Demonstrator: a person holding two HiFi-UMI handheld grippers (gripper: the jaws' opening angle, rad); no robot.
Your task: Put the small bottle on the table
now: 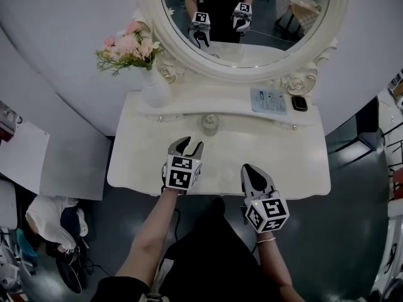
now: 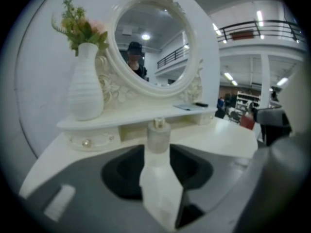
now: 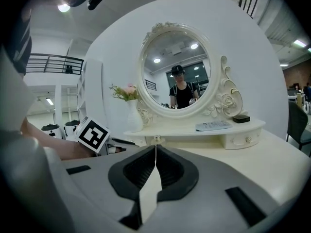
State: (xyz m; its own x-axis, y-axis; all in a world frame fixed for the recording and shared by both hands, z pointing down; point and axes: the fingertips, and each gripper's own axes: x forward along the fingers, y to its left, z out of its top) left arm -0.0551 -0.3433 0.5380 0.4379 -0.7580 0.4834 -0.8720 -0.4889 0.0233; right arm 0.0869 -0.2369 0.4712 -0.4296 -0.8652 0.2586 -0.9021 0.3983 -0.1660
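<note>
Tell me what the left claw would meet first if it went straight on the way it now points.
Probably the small bottle, upright on the table, in line with the gap between the open jaws of the left claw. How far off it stands is unclear.

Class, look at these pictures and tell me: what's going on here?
A person works at a white dressing table with tongs in each hand. The small bottle stands upright on it, before the mirror shelf. The left tongs point at it, jaws apart, not touching it. The right tongs are shut and empty near the front edge.
</note>
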